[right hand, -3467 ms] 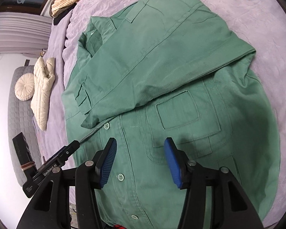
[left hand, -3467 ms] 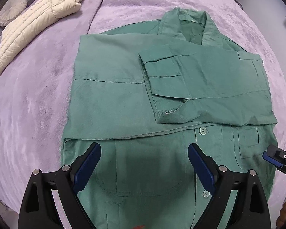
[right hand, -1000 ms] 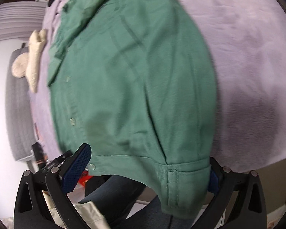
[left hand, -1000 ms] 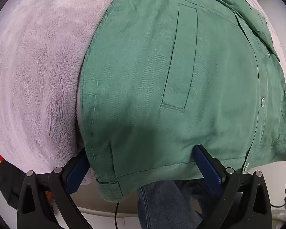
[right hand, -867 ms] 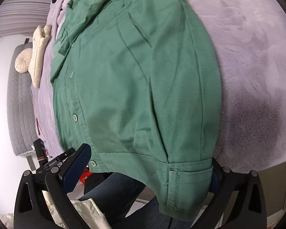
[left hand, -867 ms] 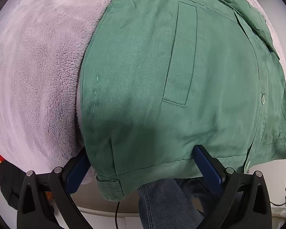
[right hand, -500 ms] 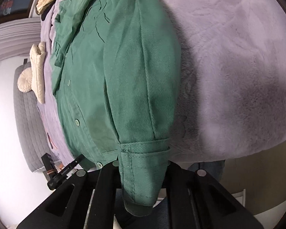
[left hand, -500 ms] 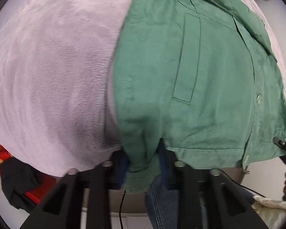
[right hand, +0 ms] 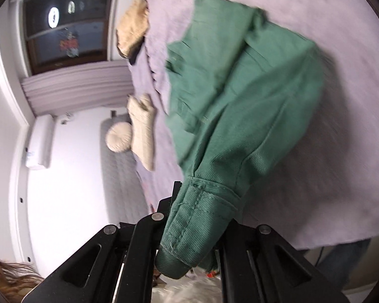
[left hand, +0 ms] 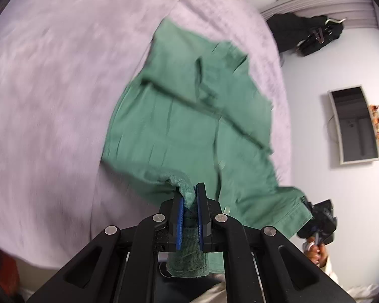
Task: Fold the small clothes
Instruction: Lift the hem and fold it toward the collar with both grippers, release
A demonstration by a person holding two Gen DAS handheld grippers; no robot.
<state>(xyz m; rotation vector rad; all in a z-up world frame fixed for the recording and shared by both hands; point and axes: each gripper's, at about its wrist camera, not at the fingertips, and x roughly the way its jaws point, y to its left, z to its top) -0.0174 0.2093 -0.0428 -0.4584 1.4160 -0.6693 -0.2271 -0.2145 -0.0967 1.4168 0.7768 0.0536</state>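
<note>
Item: green cotton button-up shirt [left hand: 189, 116], on the lilac plush bedspread [left hand: 50, 88], sleeves folded in. Left gripper [left hand: 189, 217] and right gripper [right hand: 197, 217] each clamped on a raised hem corner. Remaining, by judgement: bottom-to-collar fold

Even, soft indoor light; no glare; strong fisheye bending and black vignette at the rims; motion blur smears the lilac plush bed cover [left hand: 50, 88] and green cotton shirt [right hand: 252, 96]; the near black tongs stay sharp.

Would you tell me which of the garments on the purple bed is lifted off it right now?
The green cotton shirt: both tools grip its hem corners, while the cream quilted jacket lies flat.
</note>
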